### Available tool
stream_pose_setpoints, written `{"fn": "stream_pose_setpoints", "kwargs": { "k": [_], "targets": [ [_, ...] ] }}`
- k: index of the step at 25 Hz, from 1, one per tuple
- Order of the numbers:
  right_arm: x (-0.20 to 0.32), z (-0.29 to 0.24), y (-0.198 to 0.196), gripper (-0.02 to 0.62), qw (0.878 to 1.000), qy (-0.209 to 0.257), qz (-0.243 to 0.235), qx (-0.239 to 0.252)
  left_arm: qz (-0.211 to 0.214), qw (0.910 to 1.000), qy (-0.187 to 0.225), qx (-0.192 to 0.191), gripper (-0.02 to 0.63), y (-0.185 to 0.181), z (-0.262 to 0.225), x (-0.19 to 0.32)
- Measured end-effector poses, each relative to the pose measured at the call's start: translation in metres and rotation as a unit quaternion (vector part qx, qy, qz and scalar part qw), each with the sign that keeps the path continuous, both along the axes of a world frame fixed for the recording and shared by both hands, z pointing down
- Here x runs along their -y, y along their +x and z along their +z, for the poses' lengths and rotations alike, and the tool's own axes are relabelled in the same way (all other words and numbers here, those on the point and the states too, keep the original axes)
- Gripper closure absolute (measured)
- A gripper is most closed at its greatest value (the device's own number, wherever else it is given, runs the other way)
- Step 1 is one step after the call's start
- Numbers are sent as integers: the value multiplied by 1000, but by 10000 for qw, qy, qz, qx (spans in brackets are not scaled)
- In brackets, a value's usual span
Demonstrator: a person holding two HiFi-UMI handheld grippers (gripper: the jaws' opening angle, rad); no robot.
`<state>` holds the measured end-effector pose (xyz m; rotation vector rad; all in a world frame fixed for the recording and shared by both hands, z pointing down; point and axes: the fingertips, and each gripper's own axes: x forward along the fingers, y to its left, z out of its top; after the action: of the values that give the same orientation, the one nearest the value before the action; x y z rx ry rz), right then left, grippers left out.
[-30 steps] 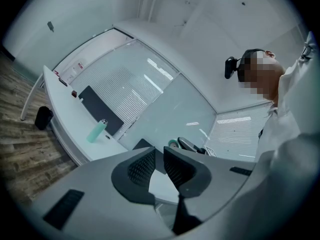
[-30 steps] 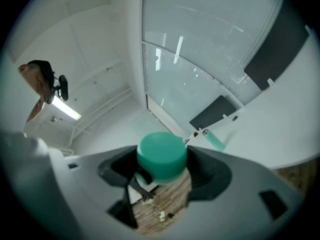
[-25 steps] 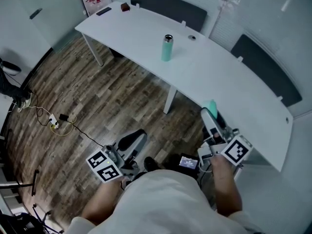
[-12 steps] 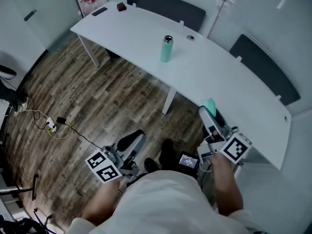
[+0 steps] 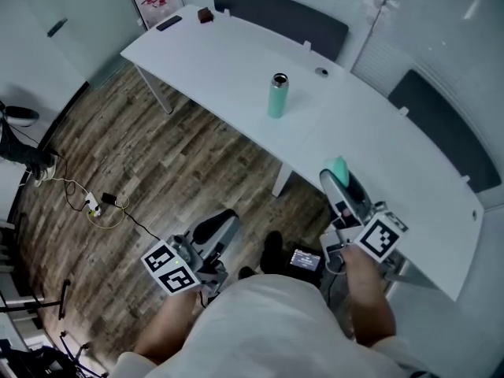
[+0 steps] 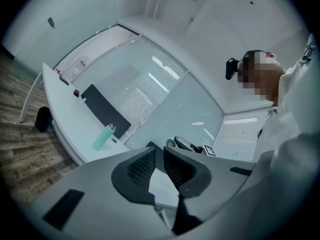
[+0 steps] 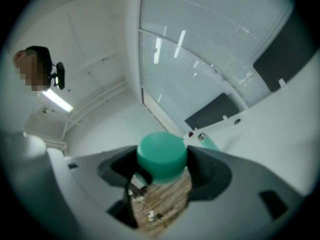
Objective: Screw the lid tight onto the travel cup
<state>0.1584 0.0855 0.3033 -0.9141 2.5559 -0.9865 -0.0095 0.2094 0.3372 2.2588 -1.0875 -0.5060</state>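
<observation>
Grippers are nearest, and there are two, one in each of the person's hands, held low and close to the body. Each one has one cube with black and white squares on it. Both point flat and forward, toward the table. The left gripper (image 5: 224, 223) (image 6: 159, 166) has its jaws almost together, with nothing between them. The right gripper (image 5: 339, 184) (image 7: 162, 160) has its jaws squeezed on one round green lid (image 5: 339, 168) (image 7: 161, 155), which sits at the tips, with one jaw on each side of it. Under the grippers is a brown wooden floor (image 5: 157, 172), with some cables (image 5: 98, 205) lying on it off to the left. Farther on stands one long white table (image 5: 236, 61). One green travel cup (image 5: 277, 95) (image 6: 102, 137) (image 7: 209, 142) stands upright on it, well apart from both grippers. Its top is bare and shiny, with no lid on it. Behind the table, on its far side, are two dark panels (image 5: 279, 10).
</observation>
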Motion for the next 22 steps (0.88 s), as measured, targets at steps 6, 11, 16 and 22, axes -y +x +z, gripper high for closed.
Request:
{"fn": "stream_pose_setpoints", "kwargs": {
  "k": [6,11,16,22],
  "targets": [
    [48,10,0,279,9998,-113,-141,-87,-102,9999,-82,34,535,7,1,52],
    [74,21,4,279,9995,-193,-170,-208,-71,9998,-177,21,535,17,6,84],
    [94,28,7,279,9993,-232,-181,-246,-14,9998,-183,43,535,27,7,109],
    [108,33,2,279,9991,-297,-104,-286,153,9995,-275,0,535,25,14,128]
  ]
}}
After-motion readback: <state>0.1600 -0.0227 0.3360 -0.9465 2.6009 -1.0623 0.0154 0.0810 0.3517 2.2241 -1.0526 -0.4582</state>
